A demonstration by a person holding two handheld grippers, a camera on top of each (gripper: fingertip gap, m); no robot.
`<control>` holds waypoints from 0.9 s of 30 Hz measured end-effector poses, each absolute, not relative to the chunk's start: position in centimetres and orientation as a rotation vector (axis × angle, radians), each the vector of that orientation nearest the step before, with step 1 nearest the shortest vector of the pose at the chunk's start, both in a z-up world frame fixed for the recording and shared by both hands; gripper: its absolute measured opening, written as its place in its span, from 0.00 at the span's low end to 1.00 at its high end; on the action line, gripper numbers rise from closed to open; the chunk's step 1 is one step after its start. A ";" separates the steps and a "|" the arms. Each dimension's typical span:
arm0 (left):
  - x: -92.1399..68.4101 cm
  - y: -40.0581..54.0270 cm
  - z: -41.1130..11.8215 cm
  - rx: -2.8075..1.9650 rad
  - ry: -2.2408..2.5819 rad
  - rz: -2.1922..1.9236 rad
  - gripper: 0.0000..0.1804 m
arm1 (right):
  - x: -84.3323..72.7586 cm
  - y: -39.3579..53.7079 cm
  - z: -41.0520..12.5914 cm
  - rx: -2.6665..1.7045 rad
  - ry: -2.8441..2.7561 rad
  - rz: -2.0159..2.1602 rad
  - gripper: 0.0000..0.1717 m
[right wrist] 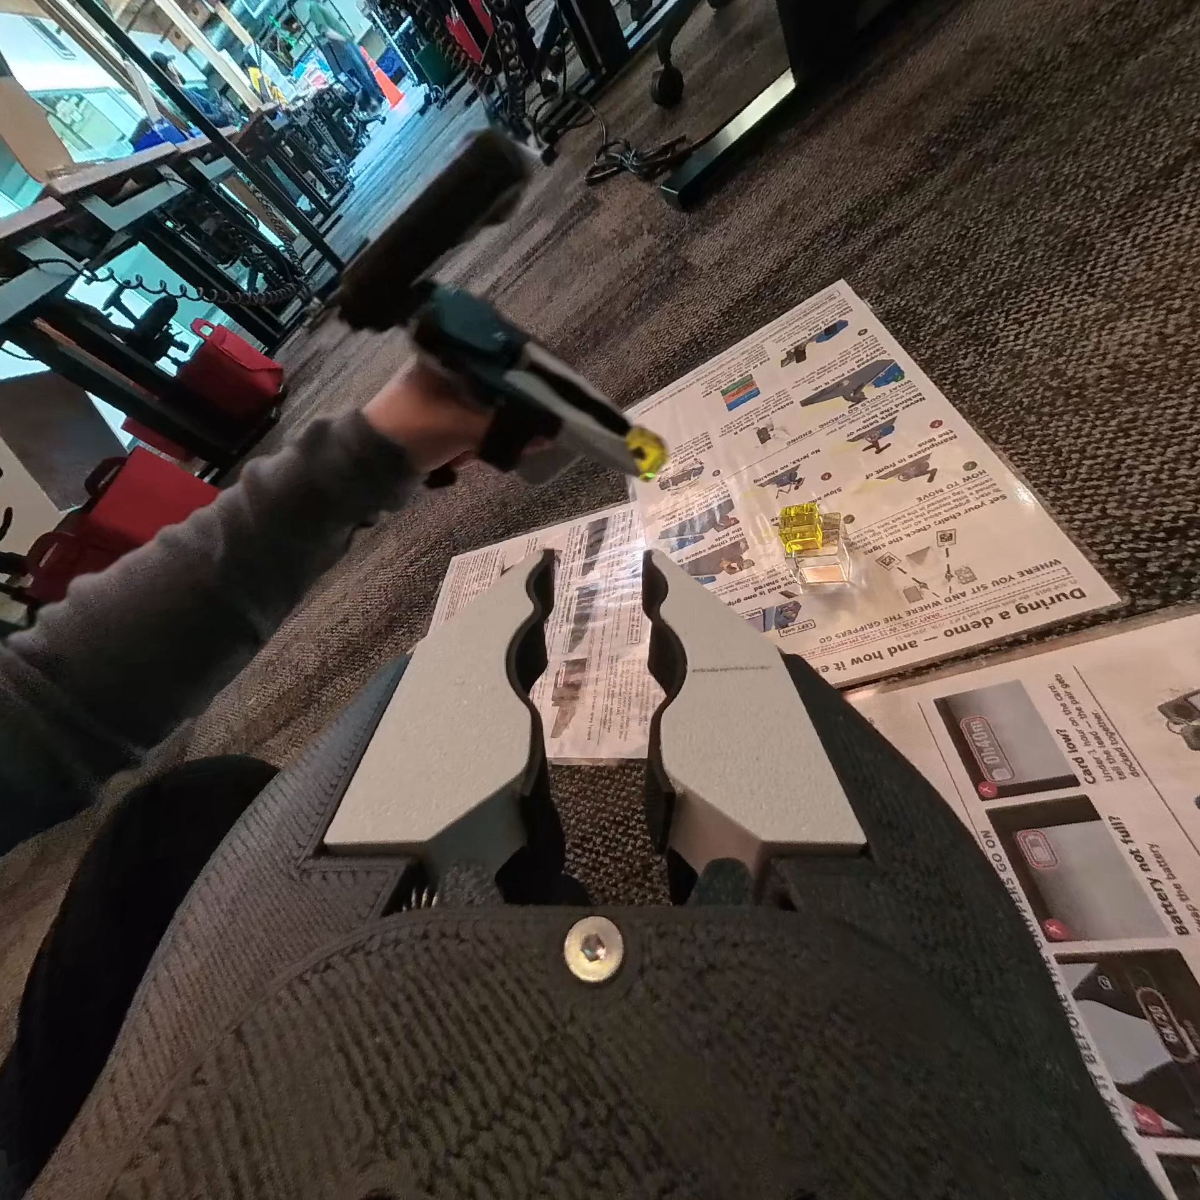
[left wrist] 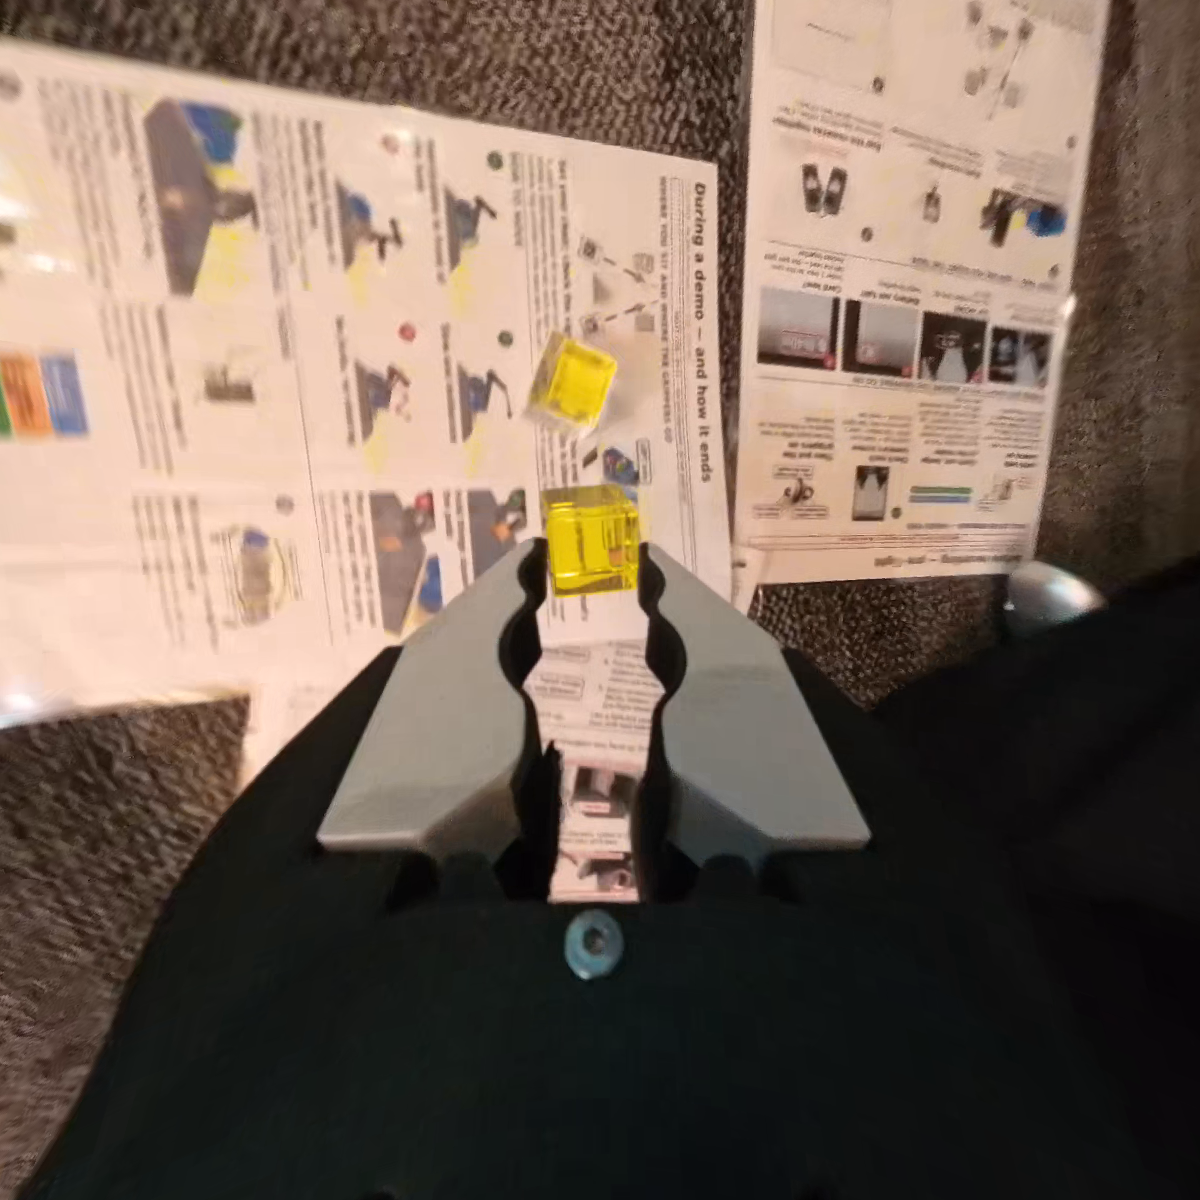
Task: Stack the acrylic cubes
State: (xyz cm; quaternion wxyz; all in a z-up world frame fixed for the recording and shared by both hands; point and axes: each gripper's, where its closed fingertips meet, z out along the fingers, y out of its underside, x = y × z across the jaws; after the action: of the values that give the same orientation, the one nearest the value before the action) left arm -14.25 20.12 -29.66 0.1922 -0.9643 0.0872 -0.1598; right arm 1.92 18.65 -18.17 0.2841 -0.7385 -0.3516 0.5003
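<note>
Left gripper (left wrist: 594,552) jaws clamp yellow cube (left wrist: 594,539), aloft above printed sheet (left wrist: 389,325) on floor; second yellow cube (right wrist: 800,529) apparently atop clear cube (right wrist: 823,566), ahead. Right gripper (right wrist: 597,562) jaws part-open, empty, farther back.

Writing shows only on three white laminated pages lying on the carpet (right wrist: 974,227). The large sheet (right wrist: 909,467) at far right carries a bold black heading along its near edge and columns of small print. The second sheet (right wrist: 1071,812) at near right has bold captions beside photos of small screens with digits, and the third sheet (right wrist: 597,649) at the middle holds only fine print.
</note>
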 end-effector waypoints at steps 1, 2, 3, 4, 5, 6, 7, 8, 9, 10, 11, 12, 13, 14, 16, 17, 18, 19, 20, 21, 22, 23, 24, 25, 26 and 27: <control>-13.4 21.5 -30.1 -2.741 0.329 -0.423 0.15 | 2.0 18.8 -18.1 -1.974 -0.935 1.340 0.14; -12.5 22.6 -30.7 -2.777 0.407 -0.408 0.15 | 2.2 18.9 -18.0 -1.971 -0.928 1.343 0.14; -11.8 23.4 -31.4 -2.821 0.466 -0.403 0.15 | 2.3 19.1 -17.8 -1.966 -0.920 1.346 0.15; -11.2 24.0 -32.1 -2.862 0.521 -0.398 0.15 | 2.5 19.2 -17.6 -1.961 -0.911 1.349 0.14; -10.8 24.5 -32.8 -2.903 0.560 -0.380 0.15 | 2.7 19.4 -17.4 -1.955 -0.902 1.353 0.15; -10.7 24.9 -33.5 -2.939 0.590 -0.354 0.15 | 2.8 19.5 -17.2 -1.950 -0.892 1.356 0.15; -10.6 25.2 -34.1 -2.964 0.616 -0.332 0.15 | 3.0 19.7 -17.0 -1.946 -0.883 1.359 0.14; -10.5 25.5 -34.6 -2.985 0.634 -0.318 0.15 | 3.1 19.8 -16.8 -1.941 -0.875 1.365 0.14; -10.6 25.7 -35.1 -3.003 0.640 -0.307 0.15 | 3.1 19.9 -16.7 -1.937 -0.868 1.371 0.14; -10.5 25.9 -35.6 -3.016 0.647 -0.307 0.15 | 3.1 19.9 -16.6 -1.934 -0.864 1.377 0.14; -10.6 26.0 -36.0 -3.030 0.651 -0.313 0.15 | 3.1 19.9 -16.5 -1.932 -0.862 1.380 0.14; -10.7 26.0 -36.4 -3.047 0.653 -0.311 0.15 | 3.1 19.9 -16.5 -1.932 -0.863 1.382 0.14; -10.9 26.0 -36.8 -3.061 0.659 -0.293 0.15 | 3.0 19.8 -16.5 -1.932 -0.865 1.384 0.14; -11.2 26.0 -37.1 -3.072 0.665 -0.276 0.15 | 3.0 19.7 -16.6 -1.933 -0.868 1.387 0.14; -11.3 26.0 -37.4 -3.079 0.666 -0.282 0.15 | 2.9 19.7 -16.6 -1.934 -0.872 1.391 0.14; -11.1 26.0 -37.4 -3.073 0.664 -0.296 0.15 | 2.8 19.6 -16.6 -1.935 -0.873 1.394 0.14; -11.0 26.1 -37.4 -3.067 0.657 -0.308 0.15 | 2.8 19.6 -16.6 -1.935 -0.873 1.396 0.14; -10.9 26.2 -37.4 -3.063 0.651 -0.314 0.15 | 2.8 19.6 -16.6 -1.936 -0.872 1.396 0.14; -10.9 26.1 -37.5 -3.063 0.652 -0.315 0.15 | 2.8 19.6 -16.6 -1.936 -0.871 1.396 0.14; -11.0 26.0 -37.5 -3.070 0.658 -0.311 0.15 | 2.8 19.6 -16.6 -1.936 -0.869 1.397 0.14; -11.1 25.9 -37.6 -3.076 0.665 -0.299 0.15 | 2.8 19.6 -16.6 -1.936 -0.869 1.398 0.14; -11.2 25.9 -37.7 -3.080 0.670 -0.287 0.15 | 2.8 19.6 -16.6 -1.936 -0.870 1.398 0.14; -11.2 25.9 -37.8 -3.080 0.668 -0.284 0.15 | 2.8 19.6 -16.6 -1.937 -0.872 1.398 0.14; -11.1 25.9 -37.9 -3.078 0.661 -0.297 0.15 | 2.8 19.5 -16.7 -1.937 -0.873 1.396 0.14; -10.9 25.9 -38.0 -3.076 0.653 -0.312 0.15 | 2.8 19.5 -16.7 -1.938 -0.874 1.396 0.14; -10.8 25.9 -38.1 -3.076 0.647 -0.319 0.15 | 2.8 19.5 -16.7 -1.939 -0.875 1.395 0.14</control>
State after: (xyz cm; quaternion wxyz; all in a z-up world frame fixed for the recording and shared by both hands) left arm -10.81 25.86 -38.07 -0.0089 -0.9736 0.2047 -0.1011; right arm 2.76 19.54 -16.72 0.2942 -0.7285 -0.3286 0.5241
